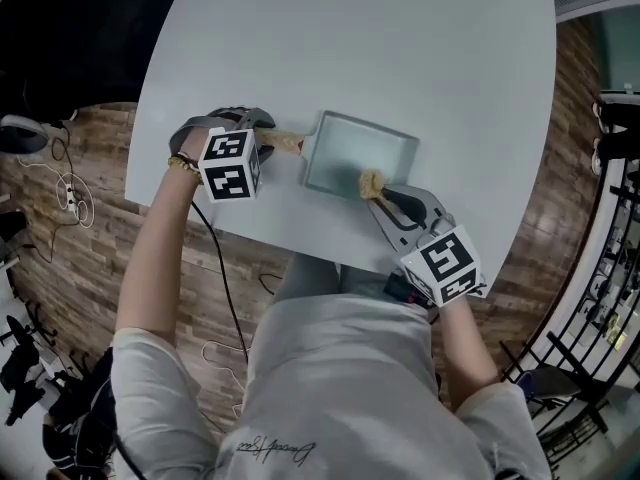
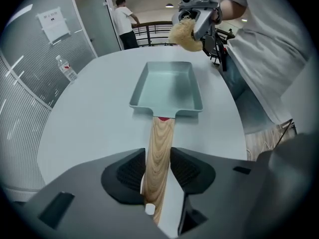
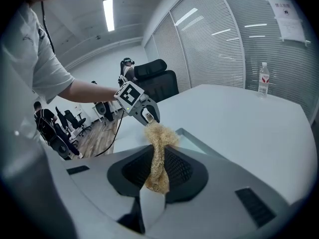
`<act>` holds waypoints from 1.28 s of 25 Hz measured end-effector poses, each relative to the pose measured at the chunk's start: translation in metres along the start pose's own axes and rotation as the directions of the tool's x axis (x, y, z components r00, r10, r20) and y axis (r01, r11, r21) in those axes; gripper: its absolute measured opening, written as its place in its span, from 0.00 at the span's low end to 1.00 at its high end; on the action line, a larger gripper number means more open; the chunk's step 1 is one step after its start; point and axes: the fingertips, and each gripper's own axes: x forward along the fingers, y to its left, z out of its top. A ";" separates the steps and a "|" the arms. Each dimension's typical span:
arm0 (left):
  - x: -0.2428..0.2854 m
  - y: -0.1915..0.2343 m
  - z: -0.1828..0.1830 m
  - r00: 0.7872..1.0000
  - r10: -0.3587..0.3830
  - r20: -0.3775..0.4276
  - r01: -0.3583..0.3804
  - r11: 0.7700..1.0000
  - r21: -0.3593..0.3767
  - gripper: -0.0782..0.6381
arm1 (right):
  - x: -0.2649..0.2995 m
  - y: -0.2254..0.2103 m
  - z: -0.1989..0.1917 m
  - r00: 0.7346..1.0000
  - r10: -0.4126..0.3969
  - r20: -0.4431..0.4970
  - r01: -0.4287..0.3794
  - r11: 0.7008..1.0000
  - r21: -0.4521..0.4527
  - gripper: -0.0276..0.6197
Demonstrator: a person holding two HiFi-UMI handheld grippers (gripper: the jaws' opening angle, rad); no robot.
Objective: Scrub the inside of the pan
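Observation:
A light teal rectangular pan with a wooden handle lies flat on the white table. My left gripper points steeply down over the handle. In the left gripper view its pads sit against both sides of the handle, and the pan stretches away ahead. My right gripper is shut on a tan fibrous scrubber, which hangs over the pan's near right edge. In the right gripper view the scrubber sticks up from between the pads, with the pan's rim just beyond.
A water bottle stands far back on the table. The table's near edge runs close under both hands, with a cable hanging off it. Office chairs stand past the table, and a person stands by a railing in the background.

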 end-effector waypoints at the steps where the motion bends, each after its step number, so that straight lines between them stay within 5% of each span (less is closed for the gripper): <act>1: 0.000 -0.004 0.002 1.000 -0.015 -0.001 0.015 1.000 0.003 0.34 | 0.001 -0.002 0.001 1.000 -0.005 -0.004 0.005 1.000 -0.010 0.16; 8: -0.003 -0.039 0.018 0.994 -0.100 0.034 0.102 0.991 -0.082 0.31 | 0.018 -0.017 0.007 0.993 -0.021 -0.116 0.002 0.986 -0.166 0.16; 16: -0.006 -0.045 0.028 0.996 -0.081 0.038 0.085 0.988 -0.131 0.31 | 0.073 -0.044 0.000 0.941 -0.080 -0.328 -0.089 0.878 -0.470 0.16; 26: -0.006 -0.049 0.029 0.998 -0.060 0.018 0.061 0.991 -0.118 0.31 | 0.131 -0.050 -0.018 0.842 -0.124 -0.526 -0.267 0.750 -0.605 0.16; 32: -0.005 -0.043 0.033 1.000 -0.031 0.002 0.031 0.994 -0.104 0.31 | 0.136 -0.054 -0.026 0.811 -0.154 -0.564 -0.305 0.712 -0.632 0.16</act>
